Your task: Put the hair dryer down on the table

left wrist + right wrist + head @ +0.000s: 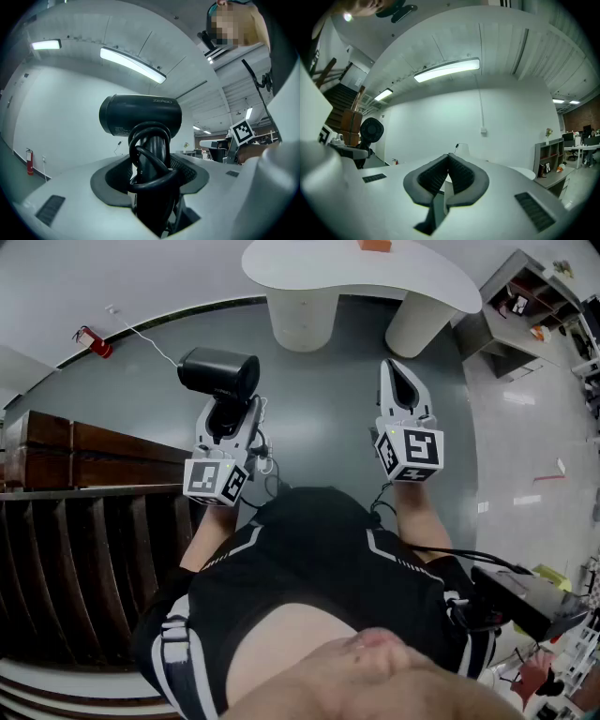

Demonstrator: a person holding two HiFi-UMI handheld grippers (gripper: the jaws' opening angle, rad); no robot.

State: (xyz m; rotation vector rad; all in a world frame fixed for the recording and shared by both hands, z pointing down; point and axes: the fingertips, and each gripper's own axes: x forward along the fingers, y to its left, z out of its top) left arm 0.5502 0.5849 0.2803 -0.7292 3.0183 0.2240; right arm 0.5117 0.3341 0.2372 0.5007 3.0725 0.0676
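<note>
The hair dryer (140,115) is matte black plastic: a short, thick cylindrical barrel with faint lettering on its side, set on a round handle. A glossy black cord (150,180) is wound in loops around that handle. The left claw (150,173) pinches the handle and the coiled cord between its jaws, so the barrel stands just beyond the jaw tips. In the head view the dryer (218,376) hangs in the air over smooth grey floor (319,399), well short of the counter (422,282).

The counter is white and smooth, with a rounded, kidney-like top on two thick cylindrical legs. A small orange block (375,245) lies at its far edge.

The right claw (449,171) is pressed together at the tips with nothing between its jaws. Its ribbed dark grey pads (464,176) sit in smooth, pale grey shells. In the head view this claw (401,381) points toward the counter.
</note>
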